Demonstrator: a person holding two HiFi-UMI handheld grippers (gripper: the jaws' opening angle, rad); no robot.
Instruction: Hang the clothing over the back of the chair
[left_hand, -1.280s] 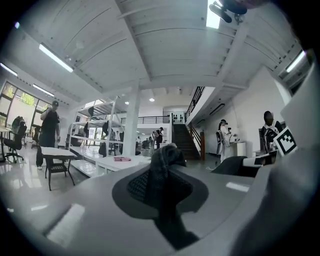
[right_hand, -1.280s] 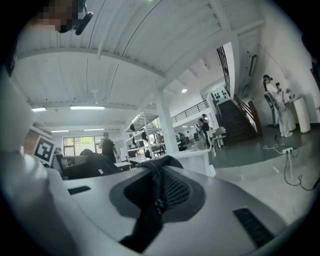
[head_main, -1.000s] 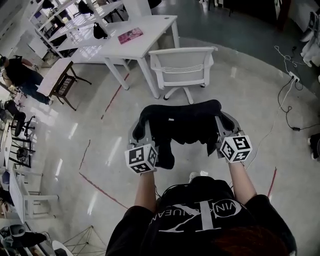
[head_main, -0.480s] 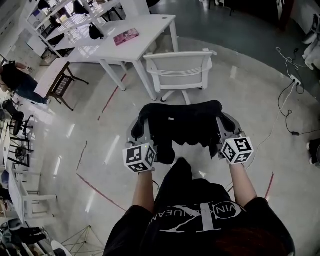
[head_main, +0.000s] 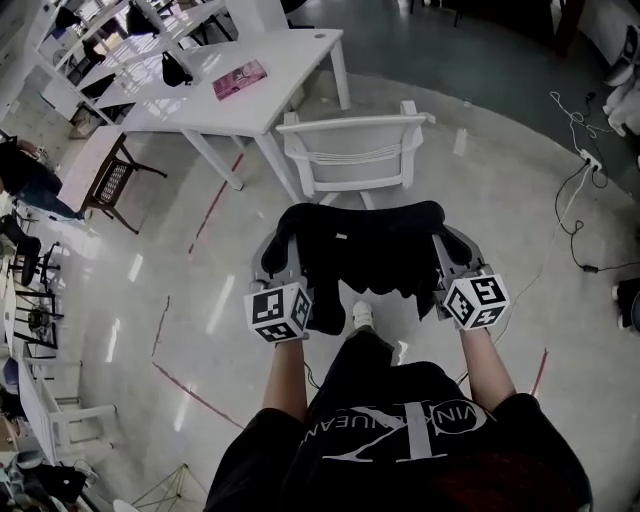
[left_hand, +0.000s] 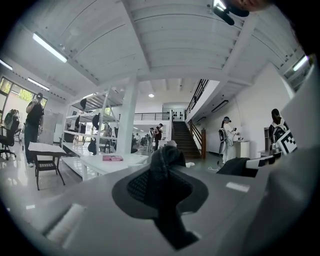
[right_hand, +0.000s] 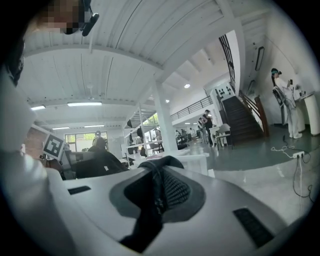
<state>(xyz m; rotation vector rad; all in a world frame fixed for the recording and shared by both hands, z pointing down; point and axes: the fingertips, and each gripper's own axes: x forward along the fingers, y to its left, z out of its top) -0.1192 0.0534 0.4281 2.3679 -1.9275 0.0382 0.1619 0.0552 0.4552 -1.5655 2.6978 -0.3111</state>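
Observation:
A black piece of clothing (head_main: 365, 255) hangs stretched between my two grippers at chest height, in the middle of the head view. My left gripper (head_main: 274, 250) is shut on its left end and my right gripper (head_main: 451, 245) on its right end. In the left gripper view the dark cloth (left_hand: 167, 155) bunches up out of the left gripper (left_hand: 161, 187). The right gripper view shows the same fabric (right_hand: 161, 167) pinched in the right gripper (right_hand: 156, 197). A white chair (head_main: 355, 150) stands just beyond the clothing, its back turned to me.
A white table (head_main: 290, 70) behind the chair carries a pink book (head_main: 239, 79) and a black bag (head_main: 176, 68). A wooden chair (head_main: 105, 175) stands at the left. Cables (head_main: 580, 160) lie on the floor at the right, and red tape lines (head_main: 200, 392) cross it.
The person has walked forward: chair and table have slid nearer and lower in the head view. Both grippers keep the clothing stretched between them as before.

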